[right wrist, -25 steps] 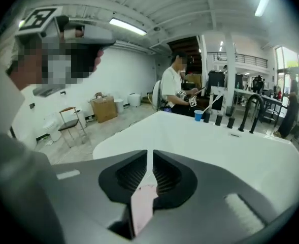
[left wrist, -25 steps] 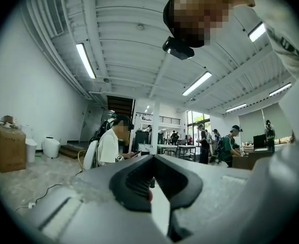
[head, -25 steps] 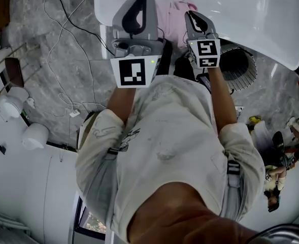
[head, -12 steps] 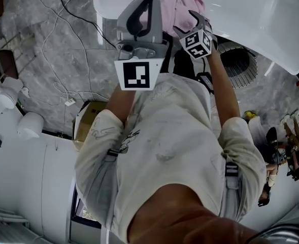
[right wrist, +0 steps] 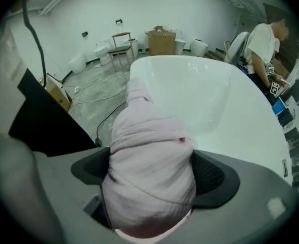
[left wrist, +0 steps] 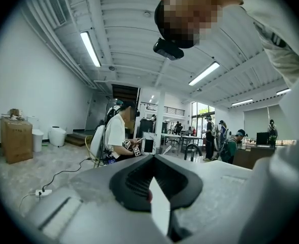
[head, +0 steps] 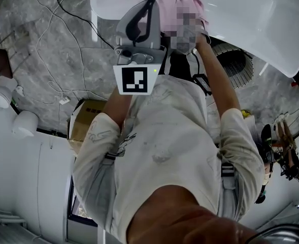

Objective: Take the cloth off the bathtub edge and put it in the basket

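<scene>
**Right gripper view: claw spreading round the pink cloth at the tub edge**

The right gripper (right wrist: 154,176) has its jaws opening, now wide apart. A bunched pink cloth (right wrist: 149,151) fills the gap between them from pad to pad. No squeeze on it shows, so the claw counts as released around the cloth, not clenched on it. Ahead of the tips the cloth runs forward onto the rim of the white bathtub (right wrist: 205,95), whose basin curves away ahead of the claw and to its right. To the claw's left, past the rim, lies grey floor with loose cables.

From the head view, the cloth (head: 172,6) drapes over the near edge of the bathtub (head: 256,9), where the right arm reaches. The dark basket (head: 236,65) stands on the floor behind that claw, under the tub rim and just outside the right forearm. It is apart from the cloth.

The left gripper (left wrist: 152,184) is clenched, its jaws meeting at the tips with nothing between them. It is held up just beside the right claw and points out into the room.
</scene>
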